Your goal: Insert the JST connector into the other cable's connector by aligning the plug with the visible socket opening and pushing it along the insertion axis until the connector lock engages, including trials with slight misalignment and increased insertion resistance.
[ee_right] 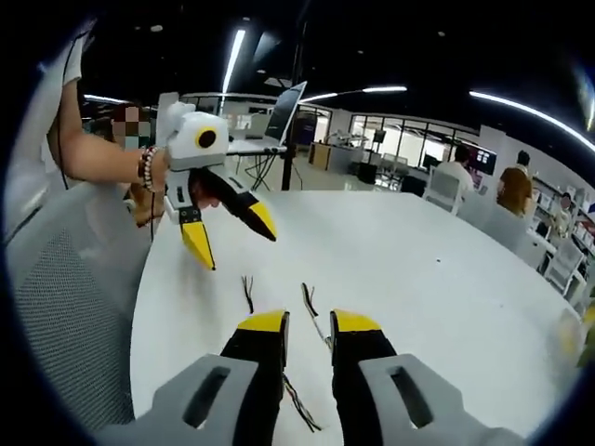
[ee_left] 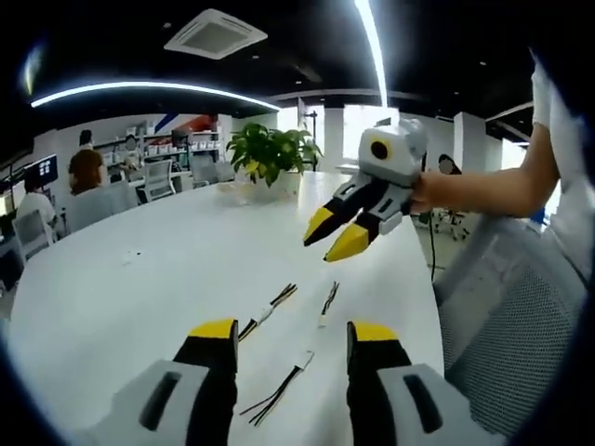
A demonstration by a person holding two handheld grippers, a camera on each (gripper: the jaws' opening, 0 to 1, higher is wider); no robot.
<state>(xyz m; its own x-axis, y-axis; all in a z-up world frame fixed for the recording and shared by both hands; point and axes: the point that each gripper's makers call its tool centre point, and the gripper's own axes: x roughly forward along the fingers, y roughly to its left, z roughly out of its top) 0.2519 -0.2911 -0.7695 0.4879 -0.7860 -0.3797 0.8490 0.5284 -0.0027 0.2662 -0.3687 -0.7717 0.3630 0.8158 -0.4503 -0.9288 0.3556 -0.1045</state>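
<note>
1. Left gripper view: left claw (ee_left: 292, 332) stood wide open, empty, above three short cables (ee_left: 280, 299) lying on the white bench (ee_left: 139, 269); right claw (ee_left: 337, 234) hovered, slightly open, empty.
2. Right gripper view: right claw (ee_right: 309, 322) was narrowly parted over a cable (ee_right: 314, 316). Nothing was gripped yet; picking up both connectors likely came next.

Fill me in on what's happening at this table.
A person holds a two-fingered gripper in each hand above a white table. Both the left gripper and the right gripper are open and empty. Several short cables with connectors lie loose on the table between them, none picked up yet, nothing plugged together. A potted plant stands further back.
</note>
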